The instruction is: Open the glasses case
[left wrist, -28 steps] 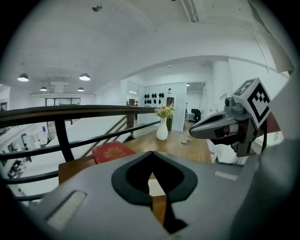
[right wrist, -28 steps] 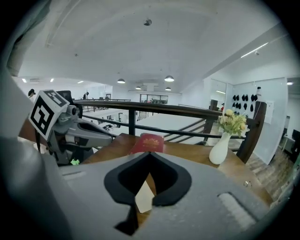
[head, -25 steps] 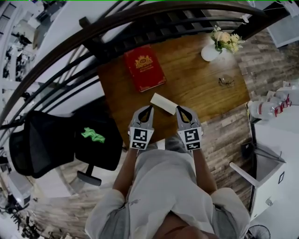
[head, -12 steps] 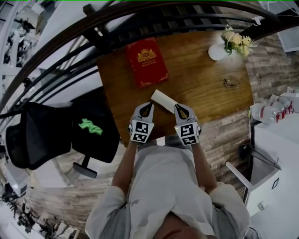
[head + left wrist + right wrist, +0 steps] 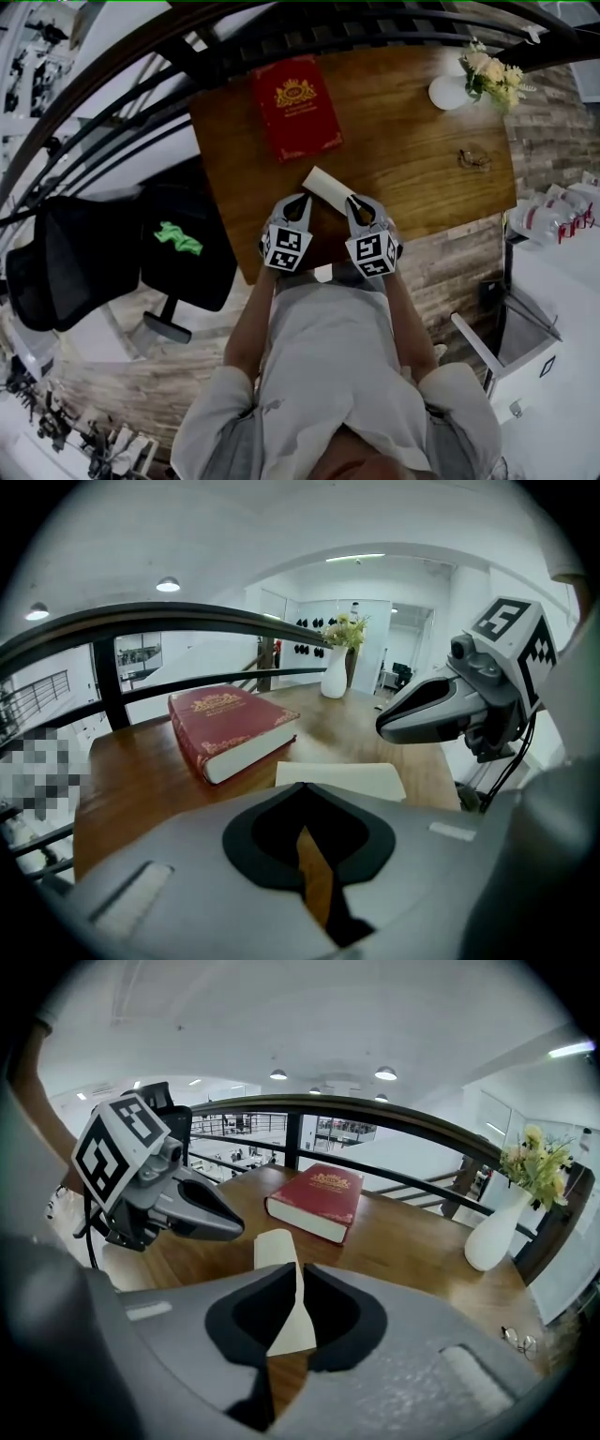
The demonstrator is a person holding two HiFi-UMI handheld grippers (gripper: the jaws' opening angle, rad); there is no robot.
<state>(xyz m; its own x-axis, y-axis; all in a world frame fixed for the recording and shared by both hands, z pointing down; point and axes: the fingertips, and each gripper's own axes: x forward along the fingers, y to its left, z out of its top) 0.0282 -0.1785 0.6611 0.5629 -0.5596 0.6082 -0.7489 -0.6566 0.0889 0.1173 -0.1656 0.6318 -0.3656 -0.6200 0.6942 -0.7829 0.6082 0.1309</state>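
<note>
near the front edge of the table (image 5: 412,122) the pale glasses case (image 5: 328,185) is lying flat. left tongs (image 5: 301,200) are sitting together, right tongs (image 5: 352,202) just cracking apart, both empty. the case is looking light, stiff and slippery, so bracing one end and lifting the lid's long edge is looking best.

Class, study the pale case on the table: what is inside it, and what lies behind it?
The case lies shut, so its inside is covered. Behind it on the table lies a red book, apart from it.
</note>
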